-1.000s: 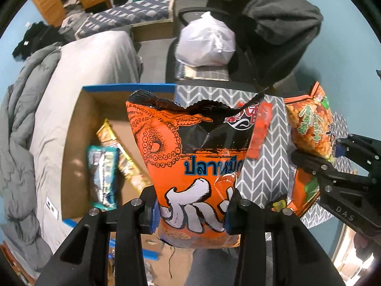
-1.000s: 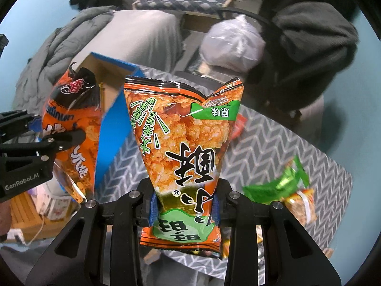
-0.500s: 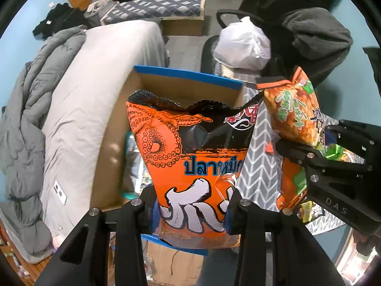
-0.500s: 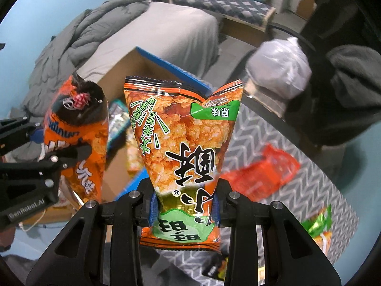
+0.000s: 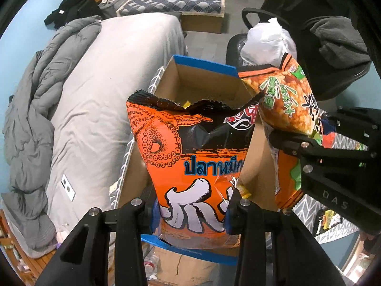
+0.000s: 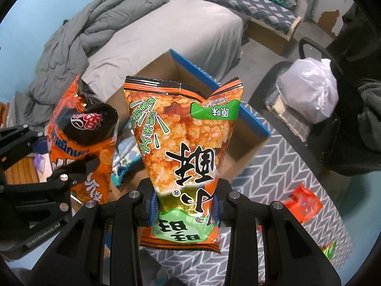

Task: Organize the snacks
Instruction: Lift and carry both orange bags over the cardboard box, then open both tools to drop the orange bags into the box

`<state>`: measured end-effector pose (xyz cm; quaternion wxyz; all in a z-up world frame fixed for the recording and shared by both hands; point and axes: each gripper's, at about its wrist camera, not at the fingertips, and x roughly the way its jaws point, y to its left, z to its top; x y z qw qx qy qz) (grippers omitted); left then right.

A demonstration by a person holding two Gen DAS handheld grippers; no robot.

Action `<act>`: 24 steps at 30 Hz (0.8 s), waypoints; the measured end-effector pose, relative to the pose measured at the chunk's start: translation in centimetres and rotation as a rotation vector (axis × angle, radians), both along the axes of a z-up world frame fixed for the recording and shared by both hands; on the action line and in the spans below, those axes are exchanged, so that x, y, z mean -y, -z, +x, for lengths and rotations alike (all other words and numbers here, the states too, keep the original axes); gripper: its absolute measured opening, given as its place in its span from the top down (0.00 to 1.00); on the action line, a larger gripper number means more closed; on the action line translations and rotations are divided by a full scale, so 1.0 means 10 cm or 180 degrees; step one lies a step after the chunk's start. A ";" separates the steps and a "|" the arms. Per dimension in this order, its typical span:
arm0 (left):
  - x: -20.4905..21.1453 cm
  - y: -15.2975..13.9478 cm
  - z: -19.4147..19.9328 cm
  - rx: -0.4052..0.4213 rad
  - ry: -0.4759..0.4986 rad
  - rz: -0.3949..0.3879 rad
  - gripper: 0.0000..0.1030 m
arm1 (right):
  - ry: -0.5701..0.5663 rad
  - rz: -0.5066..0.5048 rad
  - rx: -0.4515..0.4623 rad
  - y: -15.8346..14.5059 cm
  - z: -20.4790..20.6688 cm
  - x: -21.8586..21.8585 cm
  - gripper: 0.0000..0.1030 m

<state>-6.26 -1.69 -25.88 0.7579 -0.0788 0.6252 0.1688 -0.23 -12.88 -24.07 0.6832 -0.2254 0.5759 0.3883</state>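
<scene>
**Both bags over the box, drop is next**

Left gripper (image 5: 189, 211) is pinching the squid snack bag (image 5: 190, 157) by its bottom end. The bag's long axis runs straight out ahead of the jaws, crimped top edge farthest from them. Right gripper (image 6: 183, 206) has the rice cracker bag (image 6: 183, 143) the same way: jaws clamped on the green bottom end, top seal pointing away.

The relation that matters: the cardboard box (image 5: 204, 65) with the blue rim lies directly ahead of and below both sets of jaws, open side toward them.
- Left wrist view: the squid bag covers most of the box opening, so the left pair looks centred over it.
- Right wrist view: the box opening sits ahead and a bit left of the jaws. Its right wall and the patterned tablecloth (image 6: 273, 181) are under the right side of the cracker bag, so the right hand looks closer to the box edge.

The bags are side by side, and I can't tell whether they touch. A few packets (image 6: 127, 153) are already on the box floor. One red packet (image 6: 303, 202) sits on the cloth, off to the right of the right jaws.

My read: the left hand is better placed to let go first. The right probably needs a nudge left so the bag clears the rim.
</scene>
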 end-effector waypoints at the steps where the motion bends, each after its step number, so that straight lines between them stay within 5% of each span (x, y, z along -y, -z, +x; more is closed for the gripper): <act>1: -0.02 0.02 0.00 -0.0015 -0.0010 0.0000 0.61 | -0.0003 -0.0011 -0.0013 0.03 0.01 -0.05 0.68; 10: -0.11 0.16 -0.02 -0.0137 -0.0081 0.0013 0.55 | 0.0045 -0.0096 -0.0140 0.20 0.06 -0.25 0.67; 14: -0.10 0.15 -0.03 -0.0141 -0.0052 0.0020 0.37 | 0.0092 -0.0070 -0.0155 0.18 0.09 -0.25 0.45; 24: -0.08 0.02 -0.02 -0.0073 -0.0056 0.0008 0.33 | 0.0169 -0.0061 -0.0074 0.07 0.10 -0.16 0.45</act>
